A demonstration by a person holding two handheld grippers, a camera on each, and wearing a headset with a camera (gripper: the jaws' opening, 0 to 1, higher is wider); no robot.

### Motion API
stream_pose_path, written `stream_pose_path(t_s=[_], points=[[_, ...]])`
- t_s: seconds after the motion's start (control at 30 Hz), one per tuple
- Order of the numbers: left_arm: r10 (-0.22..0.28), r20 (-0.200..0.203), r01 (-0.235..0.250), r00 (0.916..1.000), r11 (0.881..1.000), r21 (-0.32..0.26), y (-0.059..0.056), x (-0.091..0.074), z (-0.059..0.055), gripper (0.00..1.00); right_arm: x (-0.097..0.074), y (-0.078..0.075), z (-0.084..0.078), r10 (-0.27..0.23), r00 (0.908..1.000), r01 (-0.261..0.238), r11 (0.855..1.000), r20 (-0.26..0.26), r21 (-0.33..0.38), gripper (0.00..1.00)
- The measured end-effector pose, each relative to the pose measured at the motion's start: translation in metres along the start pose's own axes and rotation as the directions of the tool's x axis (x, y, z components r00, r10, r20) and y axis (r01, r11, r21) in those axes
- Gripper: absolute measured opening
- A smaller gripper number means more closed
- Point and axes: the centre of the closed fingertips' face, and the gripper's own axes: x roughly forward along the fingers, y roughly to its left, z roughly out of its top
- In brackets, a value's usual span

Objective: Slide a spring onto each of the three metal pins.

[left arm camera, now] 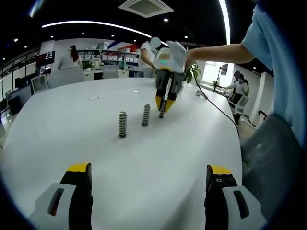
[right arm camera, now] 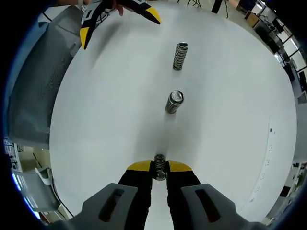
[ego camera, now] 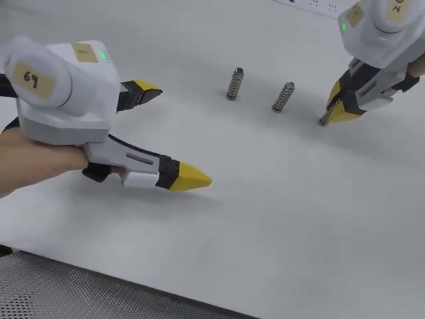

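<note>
Three coil springs stand in a row on the white table (ego camera: 279,219). Two stand free on their pins: the left spring (ego camera: 235,84) (left arm camera: 123,124) (right arm camera: 180,49) and the middle spring (ego camera: 283,97) (left arm camera: 146,115) (right arm camera: 174,101). My right gripper (ego camera: 340,111) (right arm camera: 159,168) (left arm camera: 164,103) comes down from the upper right, shut on the third spring (ego camera: 325,119) (right arm camera: 159,165), whose lower end touches the table. My left gripper (ego camera: 174,135) (left arm camera: 148,170) (right arm camera: 119,24) hovers open and holds nothing, well to the left of the row.
A grey mesh chair (ego camera: 53,292) (right arm camera: 38,81) sits below the table's near edge. A white power strip (ego camera: 312,5) lies at the far edge. Desks and people (left arm camera: 72,57) stand far behind the table.
</note>
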Motion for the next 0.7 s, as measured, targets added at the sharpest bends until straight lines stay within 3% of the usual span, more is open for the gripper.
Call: stream_pose_path(t_s=[0.47, 0.57, 0.6, 0.7], points=[[0.003, 0.007, -0.003, 1.0000, 1.000, 0.000, 0.0002, -0.0024, 0.0034, 0.96, -0.0002, -0.0012, -0.0011, 0.002, 0.9999, -0.002, 1.000, -0.010, 0.003, 0.09], [0.006, 0.008, -0.006, 0.9999, 1.000, -0.001, 0.0006, -0.0029, 0.0037, 0.96, 0.0035, 0.0001, -0.0039, 0.004, 0.9998, -0.003, 1.000, -0.017, 0.007, 0.18], [0.007, 0.009, -0.007, 0.9999, 1.000, -0.003, 0.0006, -0.0030, 0.0040, 0.96, 0.0045, 0.0060, -0.0055, 0.035, 0.9991, -0.035, 0.999, -0.025, 0.025, 0.20], [0.008, 0.008, -0.008, 0.9999, 1.000, -0.002, 0.0006, -0.0036, 0.0037, 0.96, 0.0068, 0.0028, -0.0051, 0.004, 0.9999, -0.004, 1.000, -0.012, 0.017, 0.31]])
